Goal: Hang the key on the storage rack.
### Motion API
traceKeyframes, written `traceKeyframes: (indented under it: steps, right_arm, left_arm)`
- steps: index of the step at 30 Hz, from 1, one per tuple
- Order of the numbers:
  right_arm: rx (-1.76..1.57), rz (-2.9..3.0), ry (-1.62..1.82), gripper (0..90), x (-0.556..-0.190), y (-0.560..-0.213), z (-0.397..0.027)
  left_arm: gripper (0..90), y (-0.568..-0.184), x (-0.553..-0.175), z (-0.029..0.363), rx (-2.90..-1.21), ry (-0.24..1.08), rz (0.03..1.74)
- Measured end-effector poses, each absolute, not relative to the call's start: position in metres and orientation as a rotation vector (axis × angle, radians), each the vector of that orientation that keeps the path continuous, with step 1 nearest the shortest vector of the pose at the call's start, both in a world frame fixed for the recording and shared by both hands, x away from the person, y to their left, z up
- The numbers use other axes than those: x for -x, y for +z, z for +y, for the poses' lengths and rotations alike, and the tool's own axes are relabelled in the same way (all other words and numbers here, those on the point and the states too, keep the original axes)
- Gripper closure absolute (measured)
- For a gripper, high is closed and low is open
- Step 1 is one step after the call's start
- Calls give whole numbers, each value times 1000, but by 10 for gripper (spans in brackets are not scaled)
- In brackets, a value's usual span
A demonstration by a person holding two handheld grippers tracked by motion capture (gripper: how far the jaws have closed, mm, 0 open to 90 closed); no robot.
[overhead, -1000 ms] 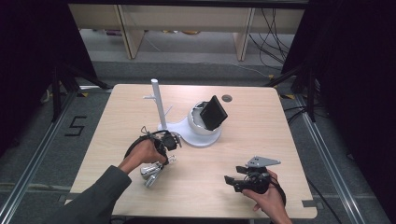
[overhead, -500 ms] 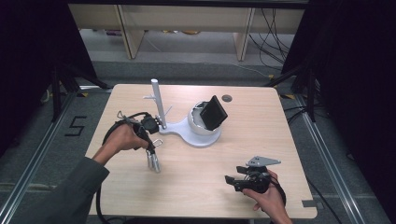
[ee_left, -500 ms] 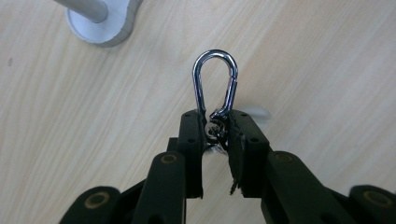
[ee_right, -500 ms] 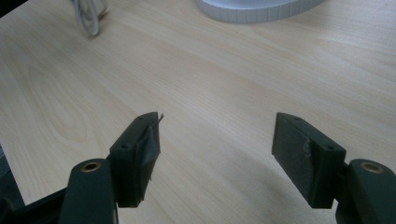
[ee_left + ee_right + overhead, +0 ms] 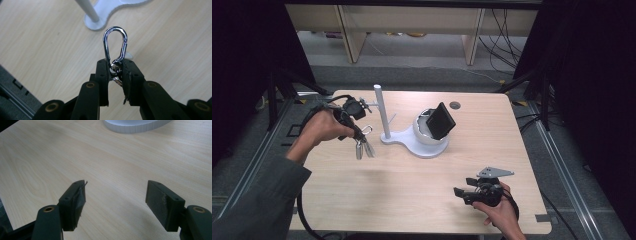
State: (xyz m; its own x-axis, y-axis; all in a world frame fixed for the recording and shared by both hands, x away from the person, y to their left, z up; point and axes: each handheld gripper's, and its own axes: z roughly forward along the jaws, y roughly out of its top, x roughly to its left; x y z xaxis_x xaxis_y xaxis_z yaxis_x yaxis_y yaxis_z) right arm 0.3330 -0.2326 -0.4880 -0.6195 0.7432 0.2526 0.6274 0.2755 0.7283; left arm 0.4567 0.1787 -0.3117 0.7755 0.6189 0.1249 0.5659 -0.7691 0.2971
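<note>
High view: the left gripper (image 5: 354,131) is raised above the left part of the pale wooden table (image 5: 412,200), beside the upright white post (image 5: 382,112) of a white stand whose rounded base (image 5: 424,145) also carries a small black screen (image 5: 441,120). A bunch of silvery keys (image 5: 362,148) dangles below this gripper, clear of the tabletop. A short peg (image 5: 371,105) juts from the post near its top, just beside the gripper. The right gripper (image 5: 472,192) rests low near the table's front right, well apart from the stand.

Left gripper view: the black jaws are clamped on the lower end of a shiny chrome carabiner clip (image 5: 115,45), whose loop stands up free between and above them. The post's foot (image 5: 93,21) lies beyond it.

Right gripper view: the jaws stand wide apart with nothing between them, above bare wood, the stand's base edge (image 5: 137,126) farther off.

The step in hand looks like hanging the clip on the peg. To do it well, I would keep the grip firm on the clip's lower end so that the loop stays exposed, line the loop's opening up with the peg's tip, slide it on level, and release only once the peg bears the weight; the swinging keys should settle first.
</note>
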Motion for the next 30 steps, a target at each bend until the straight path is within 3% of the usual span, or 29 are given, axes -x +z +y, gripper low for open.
traceKeyframes:
  steps: [30]
  right_arm:
    - [-1271, 2415, 1259, 333, -334, -489, -232]
  left_arm:
    - [753, -279, -494, 189, -2602, 398, 1038]
